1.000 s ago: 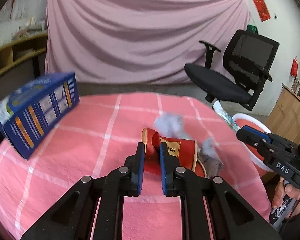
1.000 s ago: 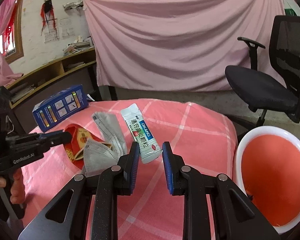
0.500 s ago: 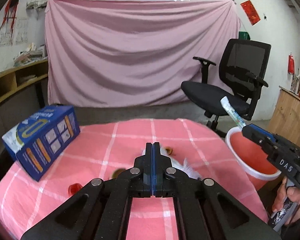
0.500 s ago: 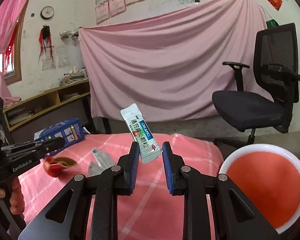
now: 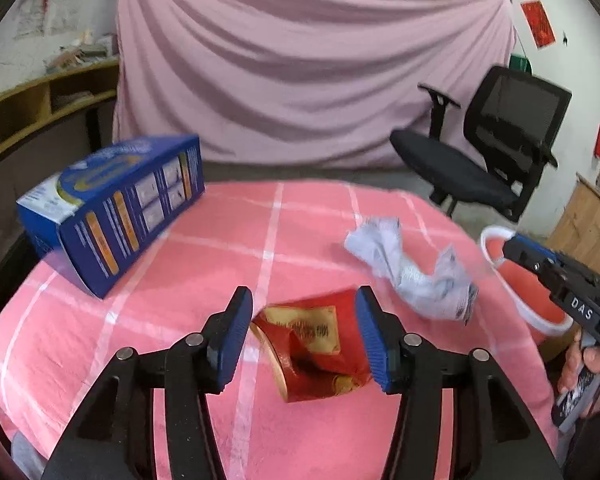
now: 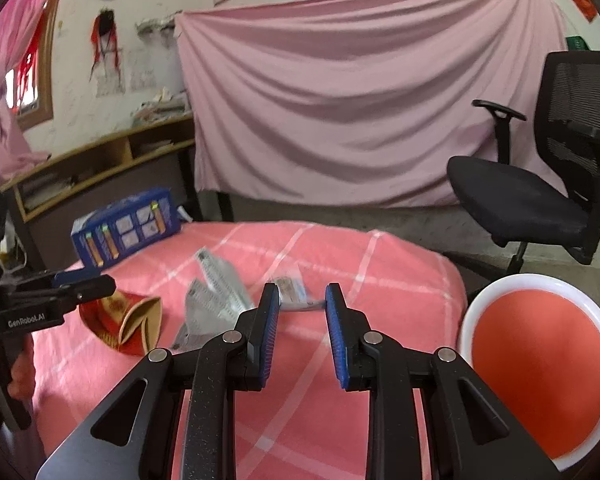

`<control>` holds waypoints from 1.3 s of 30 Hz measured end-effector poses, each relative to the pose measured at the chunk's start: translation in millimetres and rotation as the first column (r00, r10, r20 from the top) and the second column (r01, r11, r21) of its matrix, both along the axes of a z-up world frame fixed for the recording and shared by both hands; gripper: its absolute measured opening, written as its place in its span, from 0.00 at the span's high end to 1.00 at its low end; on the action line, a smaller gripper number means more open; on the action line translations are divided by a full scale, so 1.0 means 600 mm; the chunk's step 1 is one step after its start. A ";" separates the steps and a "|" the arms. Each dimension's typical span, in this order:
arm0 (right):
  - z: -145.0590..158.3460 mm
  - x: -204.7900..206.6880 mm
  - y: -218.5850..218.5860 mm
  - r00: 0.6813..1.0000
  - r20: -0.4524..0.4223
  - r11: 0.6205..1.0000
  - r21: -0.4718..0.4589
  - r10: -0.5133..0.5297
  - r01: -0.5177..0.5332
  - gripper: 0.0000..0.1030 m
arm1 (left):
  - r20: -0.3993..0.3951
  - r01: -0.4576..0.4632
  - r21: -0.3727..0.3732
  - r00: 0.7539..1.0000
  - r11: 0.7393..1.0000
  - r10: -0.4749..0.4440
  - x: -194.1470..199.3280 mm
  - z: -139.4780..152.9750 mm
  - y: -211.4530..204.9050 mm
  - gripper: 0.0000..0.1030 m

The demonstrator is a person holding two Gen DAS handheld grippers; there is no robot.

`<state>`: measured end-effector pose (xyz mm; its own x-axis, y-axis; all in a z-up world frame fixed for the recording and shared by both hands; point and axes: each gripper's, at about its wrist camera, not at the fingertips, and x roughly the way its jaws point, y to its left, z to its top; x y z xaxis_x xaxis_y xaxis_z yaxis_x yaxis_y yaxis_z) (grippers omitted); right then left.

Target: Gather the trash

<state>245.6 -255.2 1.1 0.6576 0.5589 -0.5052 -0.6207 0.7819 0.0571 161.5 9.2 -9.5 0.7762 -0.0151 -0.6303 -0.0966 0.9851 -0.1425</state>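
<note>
The left gripper (image 5: 304, 332) hangs over the red packet (image 5: 314, 354) on the pink checked tablecloth (image 5: 180, 320); its jaws are opening, the packet lies between them on the cloth, and the pads stand clear of it. The packet's near edge is partly hidden by the right-hand pad. Just beyond the packet lies a crumpled grey mask (image 5: 412, 268), blurred. The blue box (image 5: 116, 204) sits well to the far left of the packet.

The right gripper (image 6: 302, 312) pinches a small sachet (image 6: 294, 290), tilted flat and smeared, its print unreadable. The red bin (image 6: 540, 364), off the table to the packet's right, is cut off at the picture's edge.

Half a second ago the left jaws were pressed together with the packet dangling from them; now it lies on the cloth. The sachet stood upright then; it has tipped over.
</note>
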 end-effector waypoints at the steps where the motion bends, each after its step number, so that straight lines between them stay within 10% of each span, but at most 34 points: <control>1: -0.003 0.001 0.003 1.000 -0.005 1.000 -0.011 0.003 -0.003 0.78 | -0.014 0.005 -0.003 1.000 1.000 -0.006 0.002 -0.003 0.000 0.54; 10: -0.019 0.024 -0.007 0.993 -0.114 1.000 -0.029 0.005 -0.008 0.77 | -0.109 -0.021 -0.104 0.994 0.994 0.010 0.001 -0.025 0.024 0.53; 12: -0.026 0.029 -0.011 0.989 -0.147 0.999 -0.041 0.006 -0.012 0.62 | -0.101 -0.038 -0.096 0.994 0.995 0.028 -0.007 -0.022 0.029 0.54; 25: -0.075 0.025 0.000 0.972 -0.233 0.971 -0.224 0.031 -0.085 0.60 | -0.053 -0.031 -0.087 0.998 0.996 0.026 -0.022 -0.012 0.019 0.81; 39: -0.077 -0.005 -0.049 0.963 -0.244 0.973 -0.166 0.115 -0.159 0.54 | -0.042 -0.030 -0.079 0.999 0.996 0.027 -0.029 -0.007 0.007 0.82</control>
<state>242.6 -284.4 -44.9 0.4344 0.5197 -0.7357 -0.7094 0.7007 0.0762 144.4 13.3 -13.5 0.7507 -0.0446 -0.6592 -0.1319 0.9675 -0.2157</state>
